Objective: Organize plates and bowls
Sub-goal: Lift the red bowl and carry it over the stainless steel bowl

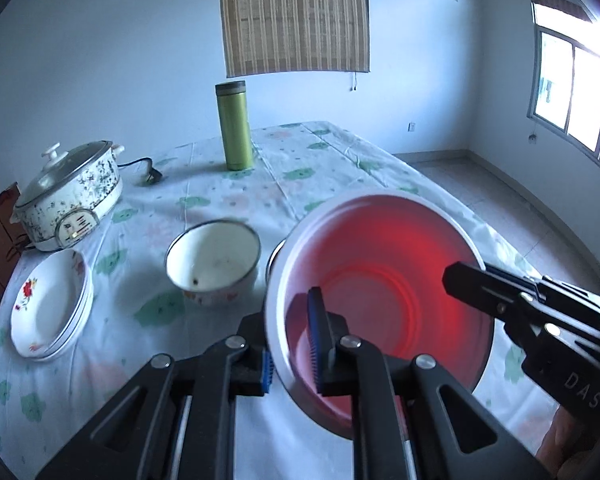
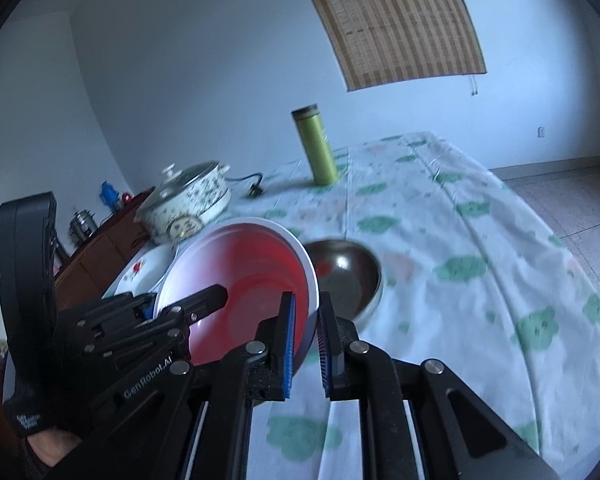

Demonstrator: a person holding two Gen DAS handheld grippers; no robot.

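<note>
Now red bowl [image 1: 384,292] rim sits clamped between both grippers' pads.

Both claws [image 1: 292,356] [image 2: 306,344] matte black w/ blue ribbed pads [image 1: 315,340], silver screws [image 2: 256,347].

- "GenRobot.AI" in white letters runs along the black left gripper [image 2: 306,354].
- "DAS" shows on the right gripper [image 1: 296,350].
</note>
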